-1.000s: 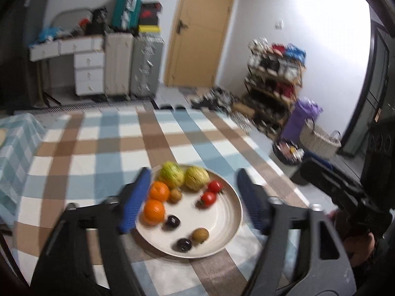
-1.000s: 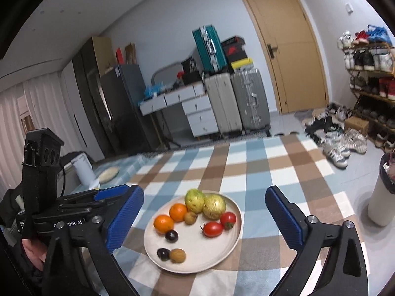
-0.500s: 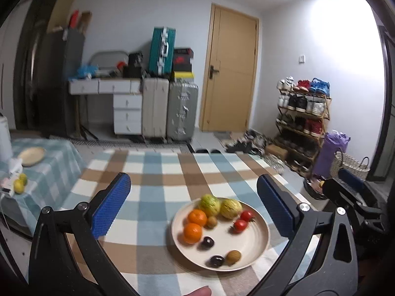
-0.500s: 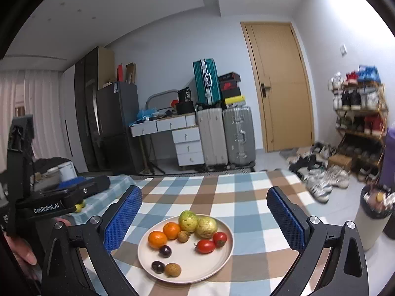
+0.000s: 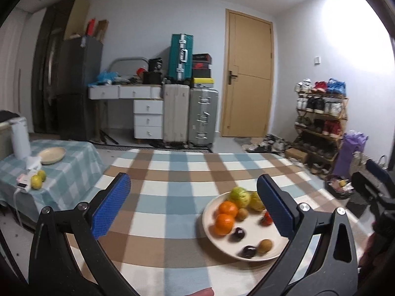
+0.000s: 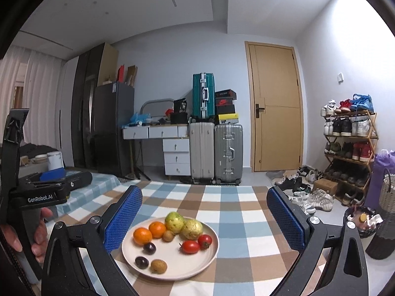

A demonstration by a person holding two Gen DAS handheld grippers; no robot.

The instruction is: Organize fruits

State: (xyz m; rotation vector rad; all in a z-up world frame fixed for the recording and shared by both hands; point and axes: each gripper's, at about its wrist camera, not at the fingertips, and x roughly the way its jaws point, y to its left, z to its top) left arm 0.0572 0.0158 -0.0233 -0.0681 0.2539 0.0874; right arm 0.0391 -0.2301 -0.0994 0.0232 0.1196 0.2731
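A cream plate (image 6: 172, 266) on the checked tablecloth holds two oranges (image 6: 142, 236), two green-yellow guavas (image 6: 174, 222), two tomatoes (image 6: 190, 246), two dark plums (image 6: 149, 248) and small brown fruits (image 6: 158, 266). My right gripper (image 6: 205, 219) is open, hovering short of the plate, which lies between and below its blue pads. My left gripper (image 5: 193, 208) is open too, with bare cloth between its fingers. In the left wrist view the plate (image 5: 222, 243) sits to the right, partly hidden behind the right finger (image 5: 276, 207).
A low side table (image 5: 61, 172) at the left carries an empty cream dish (image 5: 53, 151), two yellow-green fruits (image 5: 38, 180) and a white kettle (image 5: 21, 138). Suitcases (image 6: 214, 148), a door and a shoe rack (image 6: 350, 148) stand beyond. A hand (image 6: 39, 234) holds the left gripper.
The left gripper's jaws have spread wider and its view has swung left and up, shifting the plate from between the fingers to the right. The right view has tilted up toward level.
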